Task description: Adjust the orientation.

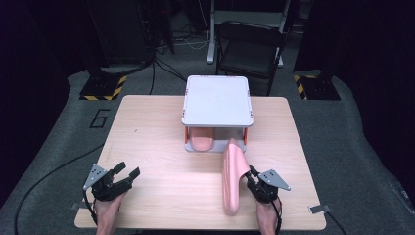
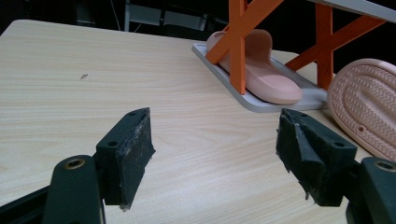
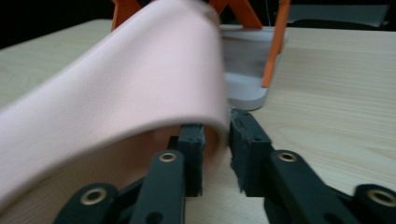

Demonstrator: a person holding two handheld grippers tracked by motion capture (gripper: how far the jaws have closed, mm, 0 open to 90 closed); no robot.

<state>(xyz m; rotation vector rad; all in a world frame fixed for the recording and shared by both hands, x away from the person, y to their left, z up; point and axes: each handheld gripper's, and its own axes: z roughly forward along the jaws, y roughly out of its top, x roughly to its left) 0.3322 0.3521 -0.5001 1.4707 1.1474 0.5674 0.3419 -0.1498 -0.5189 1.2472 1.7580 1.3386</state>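
My right tongs (image 3: 215, 154) pinch the smooth strap of a soft pink slipper (image 1: 232, 178), tipped on edge, apparently foam, ridged sole facing left, on the pale wood table (image 1: 161, 147). My left tongs (image 2: 215, 154) gape empty.

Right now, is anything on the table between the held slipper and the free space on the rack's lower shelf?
Nothing visible blocks it. The right gripper holds the slipper just in front of the rack; the other slipper fills the shelf's left side, and the right side looks free.
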